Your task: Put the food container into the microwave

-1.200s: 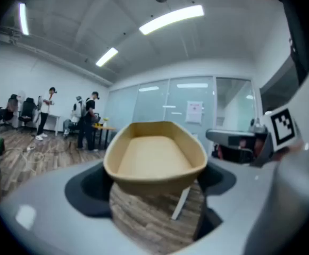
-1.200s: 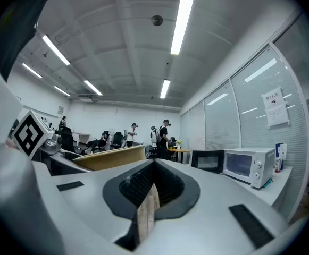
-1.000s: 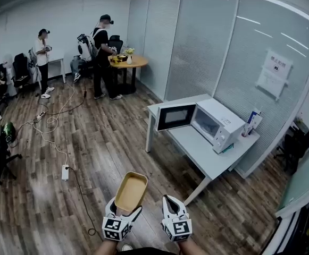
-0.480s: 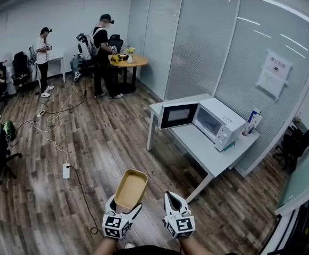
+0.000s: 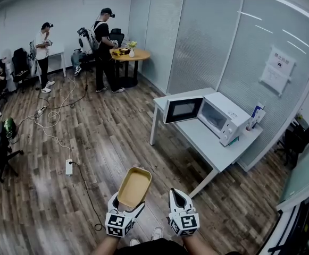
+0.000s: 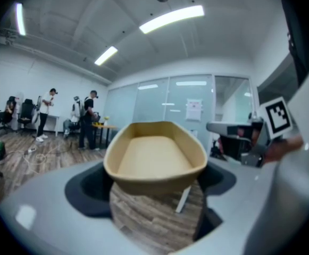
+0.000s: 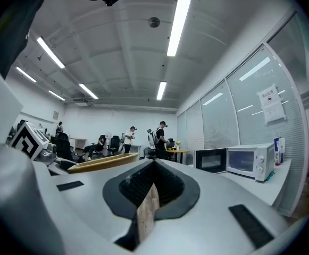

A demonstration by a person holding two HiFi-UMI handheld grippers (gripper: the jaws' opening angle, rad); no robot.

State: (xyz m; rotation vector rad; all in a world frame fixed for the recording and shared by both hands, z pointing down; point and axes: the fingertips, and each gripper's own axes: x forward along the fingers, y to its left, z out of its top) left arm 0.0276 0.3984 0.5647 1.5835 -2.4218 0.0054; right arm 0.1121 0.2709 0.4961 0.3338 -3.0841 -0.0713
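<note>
While I am carrying it across the room, the left tool (image 5: 127, 206) is clamping the near end of the food container (image 5: 134, 187), its jaws pressing on either side of the empty tan tub, which is sticking out forward and riding roughly level above the floor (image 5: 90, 142). Just beside it, the right tool (image 5: 180, 205) is travelling with its jaws together on nothing, and only a thin sliver of planking is showing between them. Below both tools, the tips of my shoes (image 5: 155, 231) are now poking into the bottom of the head view, where a second ago none were showing. The room is also sliding in that view, with the table (image 5: 207, 142) and the microwave (image 5: 226, 116) sitting a little further right than before. I am reading that as walking and turning toward them, not yet reaching. The container is keeping the same pose in the grip throughout, so the hold is looking secure to me.

Further out on the left, a cable is trailing over the floor to a power strip (image 5: 68, 167), clear of my likely path. The microwave is standing on the table, still well apart from the container, and its dark door (image 5: 183, 109) appears to be hanging open on the left. I am therefore expecting no opening step first. A carton (image 5: 256, 116) is standing just beside the microwave's far side. Farthest off, people are gathering near a round table (image 5: 128, 56).
</note>
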